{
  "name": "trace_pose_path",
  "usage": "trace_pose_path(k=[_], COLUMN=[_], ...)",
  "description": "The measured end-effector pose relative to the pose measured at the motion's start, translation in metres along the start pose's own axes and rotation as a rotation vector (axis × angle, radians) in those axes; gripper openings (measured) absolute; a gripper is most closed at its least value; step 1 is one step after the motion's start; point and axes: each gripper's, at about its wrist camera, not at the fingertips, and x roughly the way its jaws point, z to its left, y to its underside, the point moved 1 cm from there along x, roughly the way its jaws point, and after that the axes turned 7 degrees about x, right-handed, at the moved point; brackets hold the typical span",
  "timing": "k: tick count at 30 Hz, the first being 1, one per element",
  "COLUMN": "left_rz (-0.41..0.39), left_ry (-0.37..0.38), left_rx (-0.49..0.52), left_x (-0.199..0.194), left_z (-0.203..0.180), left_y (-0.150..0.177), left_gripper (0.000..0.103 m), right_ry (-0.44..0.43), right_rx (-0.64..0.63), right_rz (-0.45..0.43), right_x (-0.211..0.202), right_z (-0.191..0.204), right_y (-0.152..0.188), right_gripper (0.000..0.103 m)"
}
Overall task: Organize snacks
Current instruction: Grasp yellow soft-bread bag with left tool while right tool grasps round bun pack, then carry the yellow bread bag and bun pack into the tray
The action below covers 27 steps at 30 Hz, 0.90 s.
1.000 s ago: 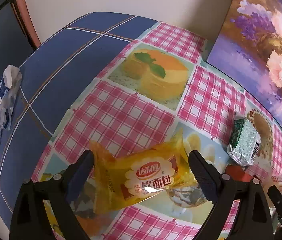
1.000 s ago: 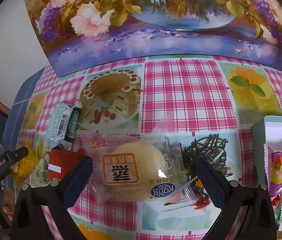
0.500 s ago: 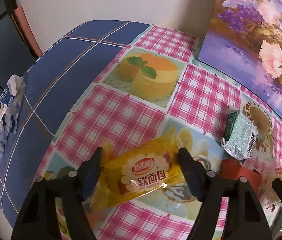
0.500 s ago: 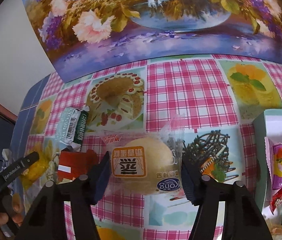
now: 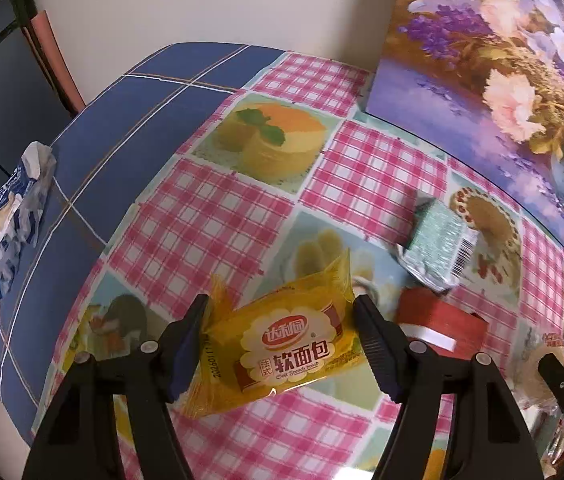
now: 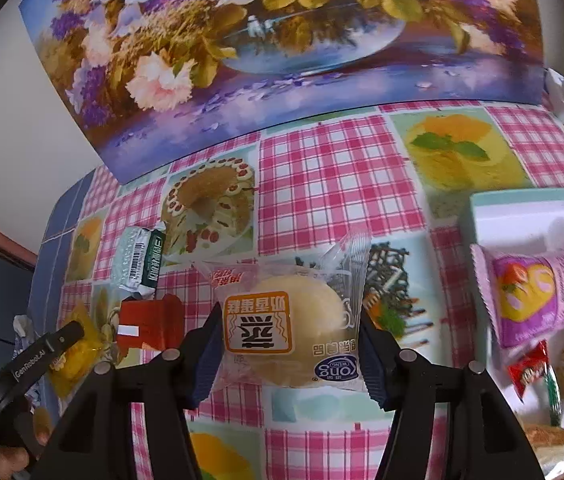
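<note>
**Both grippers clamped on wrapped breads above the checked cloth**

The white tray (image 6: pixel 530 210) lies right of the right gripper (image 6: pixel 288 350), its near rim pale green. Inside it sits a pink-and-purple snack packet (image 6: pixel 534 300) printed with a yellow heart, and nearer the lens a small red sachet (image 6: pixel 528 372) and some pale wrapped pieces that are too blurred to name.

The right gripper has just been closing, and its pads press the sides of a clear-wrapped round bun (image 6: pixel 294 320). The bun is pale cream with an orange-framed label, whose print reads upside down in this view. The pack's long axis runs across the gripper, from pad to pad, with a crimped end sticking up beyond the right pad.

The left gripper (image 5: pixel 280 344) is clamped on a yellow soft-bread pack (image 5: pixel 282 348), glossy, with a red oval logo and dark lettering. Its long axis also spans the fingers, tilted so that the right end rides higher; the left end crumples against the pad.

Beyond the left gripper and to its right, on the tablecloth (image 5: pixel 218 236), lie a green foil packet (image 5: pixel 438 248) and, nearer, a red box (image 5: pixel 438 316), close together.
</note>
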Motion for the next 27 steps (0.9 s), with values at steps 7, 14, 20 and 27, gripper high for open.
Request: trace_pose_path(k=[7,14,20,27], left_rz=[-0.013,-0.050,-0.093,-0.131], left_ry=[0.022,0.054,0.071,0.084], left_rx=[-0.018,-0.023,-0.011,0.017], left_x=[-0.027,-0.061,-0.093,-0.118], left_z=[-0.014,-0.033,-0.054,-0.076], left_y=[0.014,0.027,0.038,0.048], left_gripper=[0.073,0.073,0.073,0.073], right_ry=[-0.010,-0.015,-0.005,0.010], right_rx=[0.014,0.043,0.061,0.093], right_rz=[-0.006,-0.039,-0.074,-0.095], right_x=[-0.022,-0.055,-0.082,-0.105], right_z=[-0.004,-0.012,-0.022,-0.040], right_y=[0.008,0.013,0.017,0.020], right_gripper=[0.063,0.063,0.063,0.063])
